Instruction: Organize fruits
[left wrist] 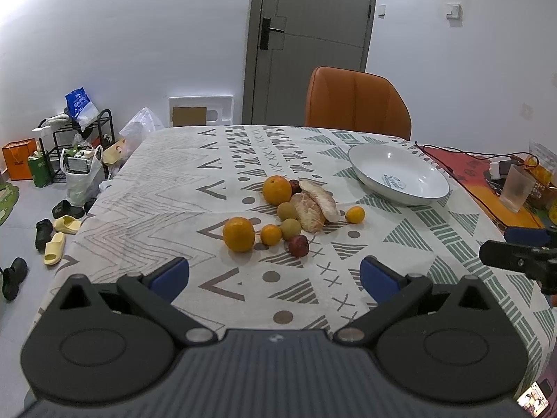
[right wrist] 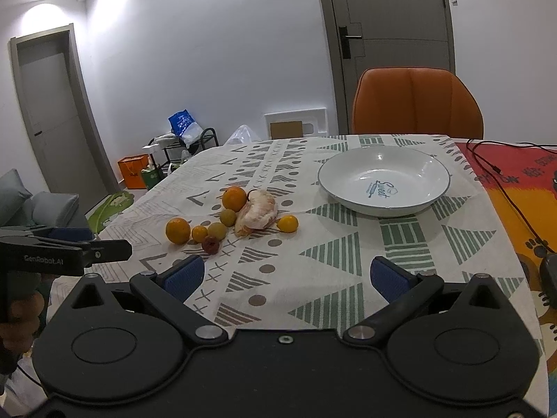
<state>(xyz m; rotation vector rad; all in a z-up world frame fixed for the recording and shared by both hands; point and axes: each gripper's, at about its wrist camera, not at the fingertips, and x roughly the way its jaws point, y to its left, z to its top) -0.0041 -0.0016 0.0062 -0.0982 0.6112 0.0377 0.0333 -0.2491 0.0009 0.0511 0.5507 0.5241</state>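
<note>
A cluster of fruit lies mid-table: a large orange (left wrist: 238, 234) (right wrist: 178, 231), a second orange (left wrist: 276, 190) (right wrist: 234, 198), peeled pomelo pieces (left wrist: 315, 205) (right wrist: 257, 211), small tangerines (left wrist: 355, 214) (right wrist: 287, 224), greenish round fruits (left wrist: 290, 229) (right wrist: 218, 230) and a dark red fruit (left wrist: 298, 245) (right wrist: 211, 244). A white bowl (left wrist: 414, 193) (right wrist: 431, 169) stands empty to the right of them. My left gripper (left wrist: 275, 280) hovers open in front of the fruit. My right gripper (right wrist: 287, 280) is open too, nearer the bowl, nothing between its fingers.
An orange chair (left wrist: 357, 102) (right wrist: 416, 102) stands at the table's far side. A black cable (right wrist: 501, 177) crosses a colourful mat (right wrist: 518, 188) on the right. A plastic cup (left wrist: 517, 188) sits at the right edge. Shoes, bags and a rack (left wrist: 75, 146) clutter the floor at left.
</note>
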